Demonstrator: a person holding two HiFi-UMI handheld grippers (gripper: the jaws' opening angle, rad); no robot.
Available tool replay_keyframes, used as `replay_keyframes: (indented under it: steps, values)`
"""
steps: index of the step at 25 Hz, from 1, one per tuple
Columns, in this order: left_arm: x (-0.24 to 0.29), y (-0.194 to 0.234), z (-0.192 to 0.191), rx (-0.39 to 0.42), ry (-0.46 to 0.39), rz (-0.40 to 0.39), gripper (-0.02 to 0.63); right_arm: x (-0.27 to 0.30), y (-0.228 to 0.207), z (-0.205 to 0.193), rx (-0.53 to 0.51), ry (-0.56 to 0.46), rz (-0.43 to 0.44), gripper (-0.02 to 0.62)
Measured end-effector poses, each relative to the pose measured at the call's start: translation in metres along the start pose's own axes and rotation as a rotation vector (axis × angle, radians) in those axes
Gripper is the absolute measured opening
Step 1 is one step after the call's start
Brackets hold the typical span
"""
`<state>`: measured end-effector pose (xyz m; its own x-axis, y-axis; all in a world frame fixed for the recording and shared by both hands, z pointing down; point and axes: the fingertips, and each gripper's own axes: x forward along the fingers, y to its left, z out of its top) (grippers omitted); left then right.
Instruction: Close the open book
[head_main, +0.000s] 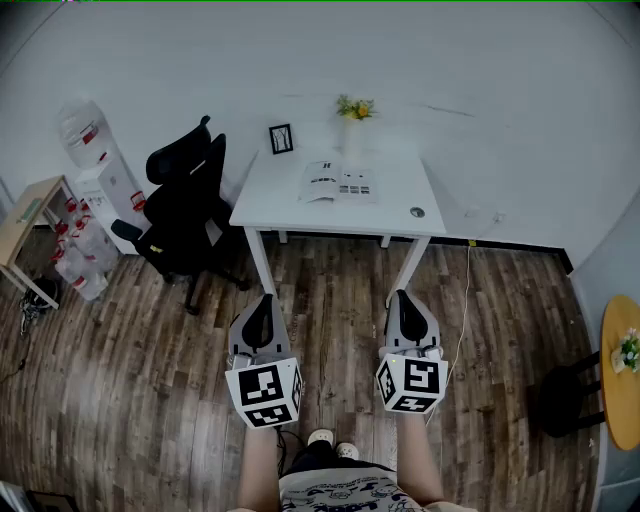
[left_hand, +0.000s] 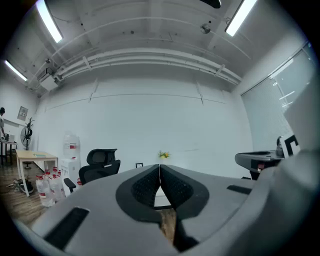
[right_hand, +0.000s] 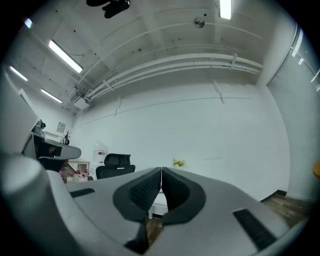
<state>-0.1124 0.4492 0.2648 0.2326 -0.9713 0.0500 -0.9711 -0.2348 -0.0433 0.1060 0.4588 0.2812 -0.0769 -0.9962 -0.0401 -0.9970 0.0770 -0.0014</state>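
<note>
An open book (head_main: 338, 184) lies flat on a white table (head_main: 290, 210) against the far wall in the head view. My left gripper (head_main: 259, 303) and right gripper (head_main: 403, 299) are held level over the wooden floor, well short of the table. Both are shut with nothing between the jaws. In the left gripper view the left gripper (left_hand: 159, 168) points at the table, its pads pressed together. The right gripper (right_hand: 161, 171) shows the same in its own view. The book is hidden behind the jaws in both gripper views.
A black office chair (head_main: 184, 207) stands left of the table. A vase of yellow flowers (head_main: 353, 125) and a small picture frame (head_main: 281, 138) sit at the table's back edge. A water dispenser with bottles (head_main: 88, 180) is far left, and a round wooden table (head_main: 622, 372) far right.
</note>
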Motion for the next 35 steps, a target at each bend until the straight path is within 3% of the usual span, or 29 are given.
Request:
replay_keyframes:
  steps: [21,22,25,35]
  values:
    - [0.016,0.024,0.002,-0.013,-0.015,-0.013,0.023,0.022,0.024,0.006,-0.011,-0.027,0.021,0.035]
    - [0.019,0.026,0.001,-0.013,-0.016,-0.016,0.023,0.026,0.027,0.005,-0.007,-0.024,0.025,0.046]
    - [0.025,0.034,-0.002,-0.013,-0.015,-0.021,0.023,0.035,0.036,0.0,0.017,-0.013,0.047,0.164]
    - [0.049,0.059,-0.008,0.0,0.001,-0.031,0.023,0.064,0.049,-0.005,0.023,-0.001,0.019,0.164]
